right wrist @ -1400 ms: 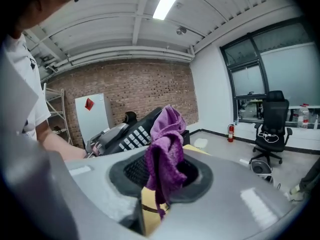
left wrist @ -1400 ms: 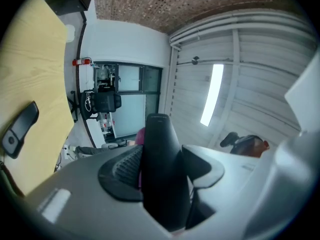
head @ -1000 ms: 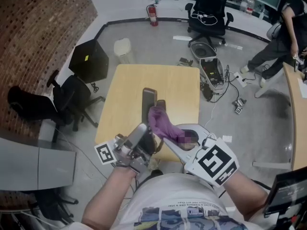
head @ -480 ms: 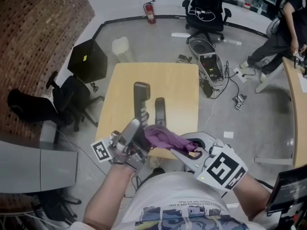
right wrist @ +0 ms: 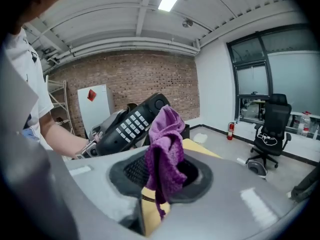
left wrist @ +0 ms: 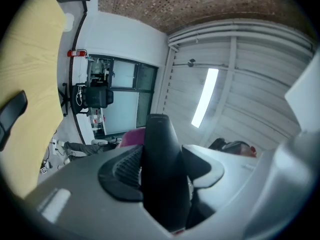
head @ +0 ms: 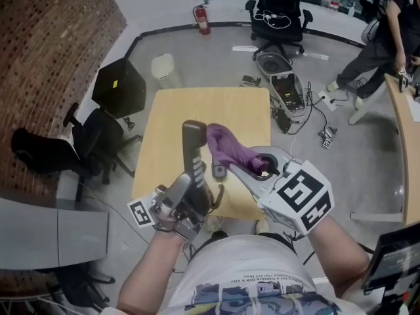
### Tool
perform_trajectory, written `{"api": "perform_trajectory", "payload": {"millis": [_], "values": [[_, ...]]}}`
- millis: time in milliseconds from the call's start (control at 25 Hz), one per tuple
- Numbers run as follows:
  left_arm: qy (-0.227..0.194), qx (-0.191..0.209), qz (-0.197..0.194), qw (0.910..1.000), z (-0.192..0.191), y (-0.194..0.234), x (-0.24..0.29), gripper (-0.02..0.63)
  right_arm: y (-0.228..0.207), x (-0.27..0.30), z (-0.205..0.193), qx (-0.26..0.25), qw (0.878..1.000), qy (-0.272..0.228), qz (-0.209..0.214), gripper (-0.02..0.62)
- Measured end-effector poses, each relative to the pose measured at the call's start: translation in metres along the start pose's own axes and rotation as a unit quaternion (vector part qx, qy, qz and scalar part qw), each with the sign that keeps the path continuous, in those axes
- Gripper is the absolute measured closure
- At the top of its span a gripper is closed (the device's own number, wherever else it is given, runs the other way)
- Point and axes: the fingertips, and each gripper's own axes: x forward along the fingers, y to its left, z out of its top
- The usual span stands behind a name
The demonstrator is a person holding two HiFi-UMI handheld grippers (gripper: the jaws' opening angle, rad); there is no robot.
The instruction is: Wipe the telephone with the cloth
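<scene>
Left gripper (head: 195, 190): jaws clamped on the black telephone handset (head: 193, 143), which stands tilted up over the table's (head: 167, 110) near edge. Right gripper (head: 244, 169): jaws pinched on the purple cloth (head: 226, 146), above the same edge. The cloth's free end sits just beside the handset's top; contact unclear.

This is an office-like workroom with a lab feel. A bare wooden table (head: 172, 113) stands alone on a grey floor (head: 328, 195). Left of the table are a black swivel chair (head: 98, 136) and a brick wall (head: 52, 44). Beyond the table are a white waste bin (head: 164, 69), a red fire extinguisher (head: 201, 18) and a second swivel chair (head: 283, 5). Right of the table, electronic gear (head: 290, 92) and loose cables (head: 318, 113) lie on the floor, and further right a person (head: 379, 38) stands at a long desk (head: 403, 149).
</scene>
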Motion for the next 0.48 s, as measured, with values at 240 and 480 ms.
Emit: {"api": "perform_trajectory", "payload": {"millis": [240,480], "values": [[-0.004,0.003,-0.003,1.0,-0.006,0.002,-0.002,0.348,0.034,0.002,-0.009,-0.028,0.999,0.01,0.037,0.509],[-0.013,0.011,0.002,0.9999,0.005,0.001,-0.006,0.348,0.055,0.001,-0.016,-0.055,0.996,0.022,0.06,0.509]]}}
